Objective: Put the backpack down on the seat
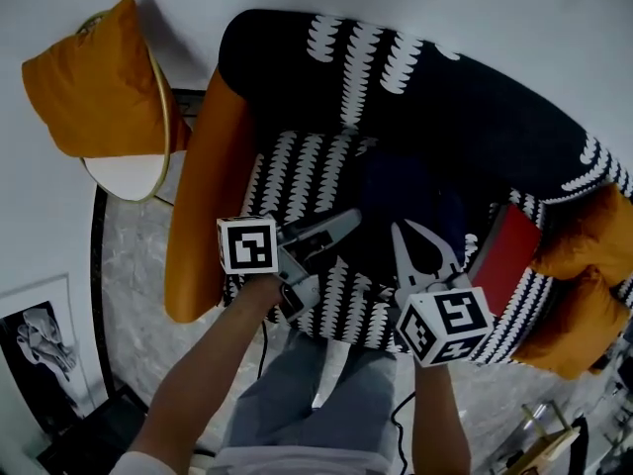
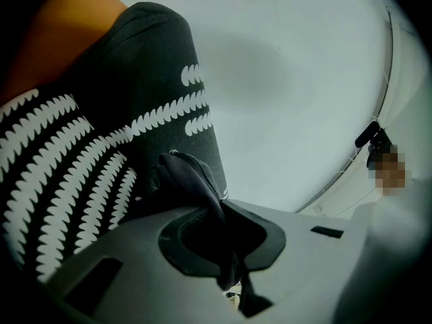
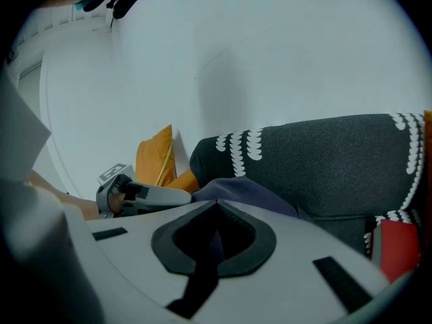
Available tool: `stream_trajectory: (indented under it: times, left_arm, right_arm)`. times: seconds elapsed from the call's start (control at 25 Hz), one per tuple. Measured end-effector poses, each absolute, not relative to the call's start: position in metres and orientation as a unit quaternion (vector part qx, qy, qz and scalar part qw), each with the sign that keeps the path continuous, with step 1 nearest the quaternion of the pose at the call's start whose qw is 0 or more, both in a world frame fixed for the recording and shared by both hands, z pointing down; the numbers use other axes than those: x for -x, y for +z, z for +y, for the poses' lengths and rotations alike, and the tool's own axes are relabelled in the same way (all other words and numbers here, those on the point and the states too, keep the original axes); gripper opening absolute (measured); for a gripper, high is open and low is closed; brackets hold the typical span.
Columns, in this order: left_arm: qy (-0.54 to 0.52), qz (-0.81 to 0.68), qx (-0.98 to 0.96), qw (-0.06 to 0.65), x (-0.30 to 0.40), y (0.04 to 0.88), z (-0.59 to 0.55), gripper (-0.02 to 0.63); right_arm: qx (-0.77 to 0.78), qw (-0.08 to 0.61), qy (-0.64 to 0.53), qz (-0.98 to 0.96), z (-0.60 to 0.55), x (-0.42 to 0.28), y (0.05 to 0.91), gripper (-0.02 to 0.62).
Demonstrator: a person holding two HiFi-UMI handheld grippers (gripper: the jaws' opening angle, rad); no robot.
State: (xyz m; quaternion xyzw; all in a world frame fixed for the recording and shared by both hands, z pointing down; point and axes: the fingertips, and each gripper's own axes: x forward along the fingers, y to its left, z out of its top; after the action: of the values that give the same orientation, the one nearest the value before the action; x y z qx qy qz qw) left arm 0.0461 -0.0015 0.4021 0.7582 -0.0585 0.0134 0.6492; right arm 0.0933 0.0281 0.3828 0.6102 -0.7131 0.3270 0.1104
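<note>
The dark navy backpack (image 1: pixel 406 191) hangs low over the black-and-white patterned seat (image 1: pixel 297 166) of an armchair; whether it rests on the cushion I cannot tell. My left gripper (image 1: pixel 348 223) reaches in from the left and is shut on a dark backpack strap (image 2: pixel 196 181), which runs between its jaws (image 2: pixel 226 214) in the left gripper view. My right gripper (image 1: pixel 406 231) comes in from the front right, shut on another dark strap (image 3: pixel 202 268) at its jaws (image 3: pixel 216 214). Beyond them lie the navy backpack fabric (image 3: pixel 250 193) and the left gripper (image 3: pixel 145 194).
The armchair has orange side panels (image 1: pixel 203 206) and a dark curved backrest (image 1: pixel 445 97). A red flat thing (image 1: pixel 506 255) leans at the seat's right. Orange cushions (image 1: pixel 584 285) sit at the right. An orange cushion (image 1: pixel 94 77) lies on a round side table (image 1: pixel 124 174) at the left.
</note>
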Motion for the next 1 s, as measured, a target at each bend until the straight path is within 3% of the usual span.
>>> stream_trajectory:
  times: [1.0]
  left_arm:
    - [0.082,-0.113,-0.769,0.624,0.045,0.518,0.008,0.018]
  right_arm:
    - [-0.541,0.178,0.350,-0.743,0.027,0.020,0.456,0.000]
